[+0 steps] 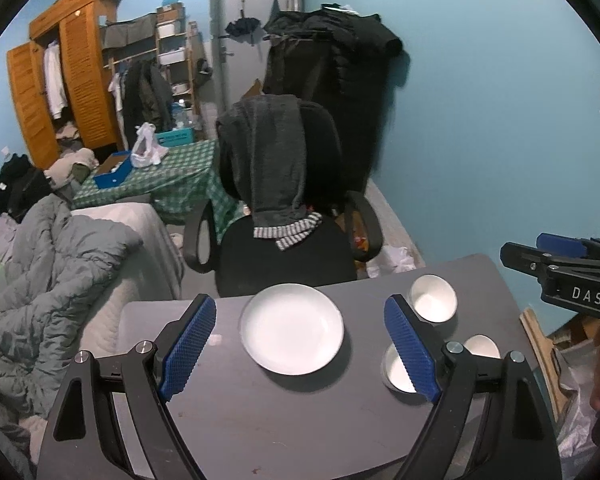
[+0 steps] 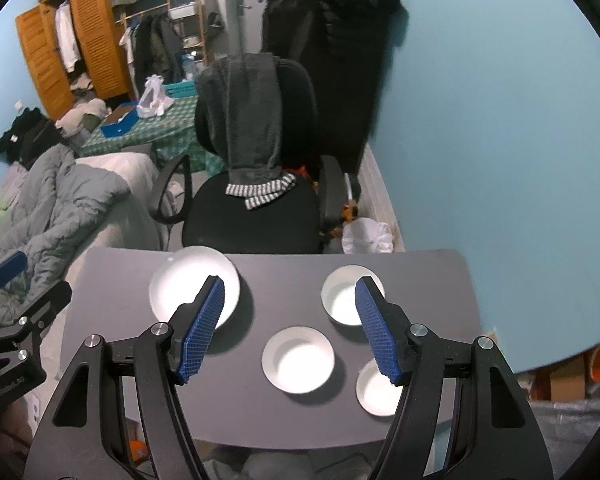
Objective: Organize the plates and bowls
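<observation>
Glossy white plate [image 1: 292, 334] on a smooth matt grey table [image 1: 260, 408]; wooden wardrobe [image 1: 60, 76].

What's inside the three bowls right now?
The middle bowl looks empty, plain white inside. The far bowl and near bowl show white too, but the right gripper finger covers part of each.

A lived-in bedroom in a home: a bed with a rumpled grey duvet [image 1: 56, 264], an open wooden wardrobe [image 1: 66, 76] with clothes hanging inside, a garment rail [image 1: 140, 88], a black office chair [image 1: 284, 216] draped with a hoodie, and blue walls.
</observation>
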Motion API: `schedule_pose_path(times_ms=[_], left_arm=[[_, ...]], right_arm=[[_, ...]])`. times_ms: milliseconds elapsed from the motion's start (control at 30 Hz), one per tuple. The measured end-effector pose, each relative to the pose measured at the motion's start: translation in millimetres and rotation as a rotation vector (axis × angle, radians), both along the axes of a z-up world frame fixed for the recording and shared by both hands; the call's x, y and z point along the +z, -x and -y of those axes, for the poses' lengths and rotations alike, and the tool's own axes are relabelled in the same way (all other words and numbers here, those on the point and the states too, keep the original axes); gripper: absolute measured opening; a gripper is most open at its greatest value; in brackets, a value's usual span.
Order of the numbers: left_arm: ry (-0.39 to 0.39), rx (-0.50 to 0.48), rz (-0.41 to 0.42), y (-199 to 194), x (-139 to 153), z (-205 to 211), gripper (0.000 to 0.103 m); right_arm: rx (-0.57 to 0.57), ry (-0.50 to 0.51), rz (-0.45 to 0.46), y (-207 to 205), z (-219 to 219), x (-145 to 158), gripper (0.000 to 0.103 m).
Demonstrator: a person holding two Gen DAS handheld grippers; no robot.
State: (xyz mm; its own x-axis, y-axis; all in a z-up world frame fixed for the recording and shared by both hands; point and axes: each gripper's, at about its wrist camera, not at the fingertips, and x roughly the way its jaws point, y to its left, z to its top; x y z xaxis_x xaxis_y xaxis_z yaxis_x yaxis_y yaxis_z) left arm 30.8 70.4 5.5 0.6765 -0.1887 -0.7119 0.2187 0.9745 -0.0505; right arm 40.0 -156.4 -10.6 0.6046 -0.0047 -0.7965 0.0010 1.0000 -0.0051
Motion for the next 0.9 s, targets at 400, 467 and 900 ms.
schedule_pose_path(times_ms=[400, 467, 900], left_arm=[[-0.005, -0.154, -0.006, 15.1, 0.2, 39.6, 0.087], [-0.012, -0.178, -0.012, 16.1, -1.1, 47.6, 0.087], [0.002, -0.298, -0.068, 11.1, -12.7, 94.9, 0.087]], right_arm=[[-0.147, 0.008, 0.006, 46.0, 31.9, 1.7, 0.068], [-0.181, 0.001, -0.005, 52.1, 39.6, 0.7, 0.068], [-0.309, 0.006, -0.031, 70.6, 81.2, -3.6, 0.068]])
